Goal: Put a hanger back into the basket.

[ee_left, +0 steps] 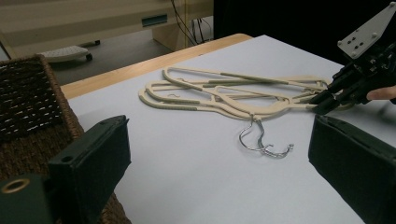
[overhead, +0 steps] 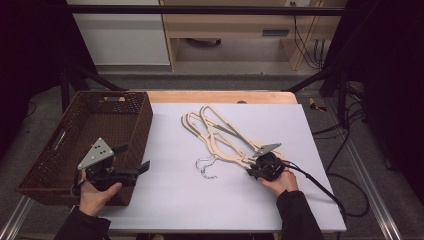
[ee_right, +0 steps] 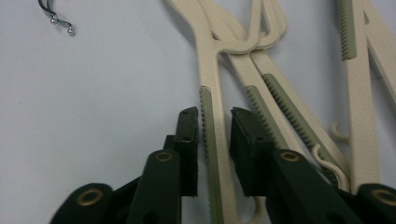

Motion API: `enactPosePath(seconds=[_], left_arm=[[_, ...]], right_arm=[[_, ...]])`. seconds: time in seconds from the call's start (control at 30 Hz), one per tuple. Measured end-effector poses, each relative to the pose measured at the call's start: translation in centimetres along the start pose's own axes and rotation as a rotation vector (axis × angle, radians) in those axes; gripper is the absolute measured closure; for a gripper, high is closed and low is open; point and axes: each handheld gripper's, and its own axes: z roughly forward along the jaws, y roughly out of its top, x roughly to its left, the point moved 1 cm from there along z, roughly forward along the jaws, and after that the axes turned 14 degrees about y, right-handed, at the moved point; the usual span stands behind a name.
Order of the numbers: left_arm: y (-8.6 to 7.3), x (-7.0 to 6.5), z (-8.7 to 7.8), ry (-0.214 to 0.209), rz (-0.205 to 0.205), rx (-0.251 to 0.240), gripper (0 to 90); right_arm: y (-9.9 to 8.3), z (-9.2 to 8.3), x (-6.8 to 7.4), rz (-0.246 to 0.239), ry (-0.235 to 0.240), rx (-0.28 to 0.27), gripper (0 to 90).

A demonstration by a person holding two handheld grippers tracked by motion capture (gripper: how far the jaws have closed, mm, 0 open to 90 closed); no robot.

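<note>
A cream hanger [ee_right: 211, 121] is straddled, not yet pinched, by the right gripper [ee_right: 214, 122], apparently for lifting, while the left gripper [overhead: 134, 160] is held spread beside the wicker basket [overhead: 140, 125].

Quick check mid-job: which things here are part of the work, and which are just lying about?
Likely in the job:
- cream hangers
- right gripper, jaws straddling one hanger arm
- wicker basket, probably the destination
- left gripper, open beside it

Just around:
- white cabinet
- floor cables
</note>
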Motion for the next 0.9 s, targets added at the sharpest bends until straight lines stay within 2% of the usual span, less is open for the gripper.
enactPosePath(seconds=[0.03,0.23,0.4,0.43,0.5,0.53,0.57,0.6,0.77,0.9], left_arm=[[0.1,-0.3,0.0,-0.004,0.004,0.002,5.5],[0.2,-1.6,0.6,-0.028,0.019,0.014,5.8],[0.2,-2.6,1.2,-0.042,0.033,0.029,6.1],[0.2,-3.2,1.6,-0.05,0.034,0.032,6.4],[0.4,-3.8,2.1,-0.057,0.051,0.043,6.5],[0.6,-4.1,2.4,-0.06,0.058,0.047,6.6],[0.8,-4.4,2.7,-0.062,0.065,0.051,6.7],[1.0,-4.6,3.1,-0.066,0.067,0.053,7.0],[2.0,-6.1,5.4,-0.108,0.064,0.066,9.5],[2.3,-7.1,7.4,-0.128,0.083,0.097,13.2]], right_arm=[[0.0,0.0,0.1,-0.03,-0.004,0.006,79.5],[0.0,-0.1,0.2,-0.006,0.012,-0.008,79.8],[0.1,-0.9,0.1,-0.011,0.052,-0.052,79.9],[0.2,-1.4,0.3,0.009,0.061,-0.07,79.9],[0.3,-1.6,0.3,-0.001,0.065,-0.079,79.9],[0.3,-1.7,0.5,0.017,0.071,-0.085,79.9],[0.4,-1.8,0.5,0.01,0.081,-0.096,79.9],[0.4,-2.0,0.8,0.025,0.079,-0.097,79.9],[0.4,-2.6,1.5,0.024,0.089,-0.115,79.9],[0.2,-3.0,1.9,0.028,0.097,-0.122,79.8]])
